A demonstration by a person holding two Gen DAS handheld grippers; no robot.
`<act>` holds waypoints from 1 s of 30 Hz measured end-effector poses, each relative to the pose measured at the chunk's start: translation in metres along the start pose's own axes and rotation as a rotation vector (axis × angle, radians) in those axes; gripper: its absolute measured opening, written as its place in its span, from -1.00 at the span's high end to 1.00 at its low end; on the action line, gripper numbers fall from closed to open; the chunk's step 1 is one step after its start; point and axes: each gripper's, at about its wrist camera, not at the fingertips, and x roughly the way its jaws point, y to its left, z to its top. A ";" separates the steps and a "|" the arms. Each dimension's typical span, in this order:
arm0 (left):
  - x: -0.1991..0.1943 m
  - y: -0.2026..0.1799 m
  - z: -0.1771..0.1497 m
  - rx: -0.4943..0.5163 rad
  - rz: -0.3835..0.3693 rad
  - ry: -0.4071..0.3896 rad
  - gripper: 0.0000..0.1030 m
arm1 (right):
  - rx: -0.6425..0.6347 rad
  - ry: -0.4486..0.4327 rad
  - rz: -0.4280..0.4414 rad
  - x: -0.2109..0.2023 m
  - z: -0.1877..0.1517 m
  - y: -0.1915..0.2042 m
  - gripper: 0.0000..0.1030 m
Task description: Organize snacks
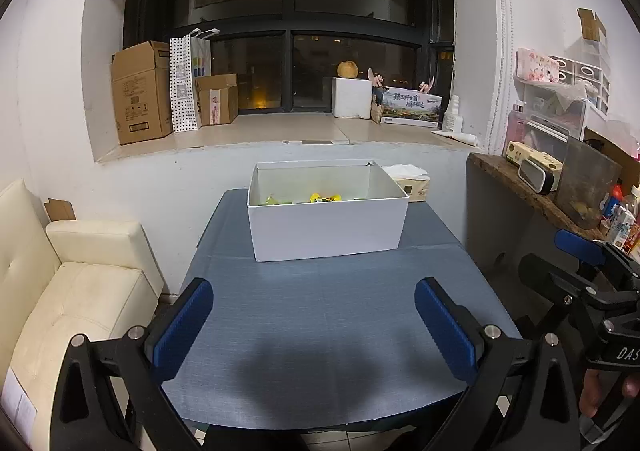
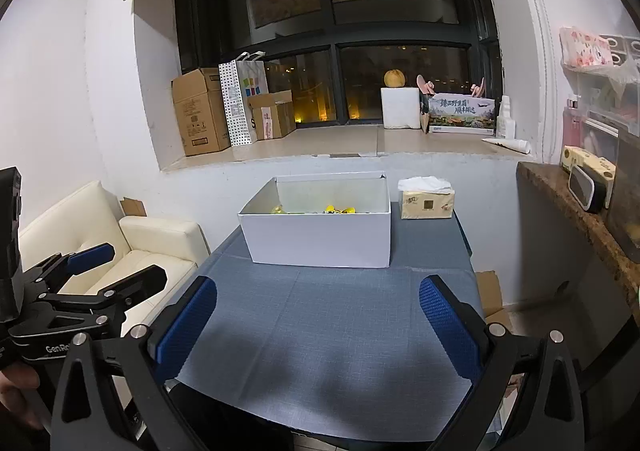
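Sitting beyond left tool (image 1: pixel 314 325), snack box (image 1: pixel 326 225), untouched

A tissue pack (image 2: pixel 427 204) sat on the blue-grey tablecloth (image 2: pixel 328 315) near the wall. Cardboard boxes (image 1: pixel 141 93), a dotted paper bag (image 1: pixel 185 85) and a round fruit (image 1: pixel 347 69) atop a white block (image 1: pixel 352 97) lined the windowsill (image 1: pixel 280 129). A cream sofa (image 1: pixel 76 303) stood beside the table.

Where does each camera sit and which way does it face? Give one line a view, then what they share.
Left wrist: on the left gripper, facing forward over the blue tablecloth to the white box; the right gripper and fingers show at right.
Right wrist: on the right gripper, same heading; the left gripper shows at left.
Shared: box, tissue pack, window sill, cream sofa.
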 end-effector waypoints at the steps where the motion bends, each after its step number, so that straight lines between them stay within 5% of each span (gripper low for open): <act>1: 0.000 0.000 0.000 0.001 -0.002 0.000 -1.00 | 0.001 0.000 0.001 0.000 0.000 0.000 -1.00; 30: -0.001 -0.001 -0.001 -0.004 -0.006 0.002 -1.00 | -0.013 0.003 0.009 -0.004 -0.001 0.002 -1.00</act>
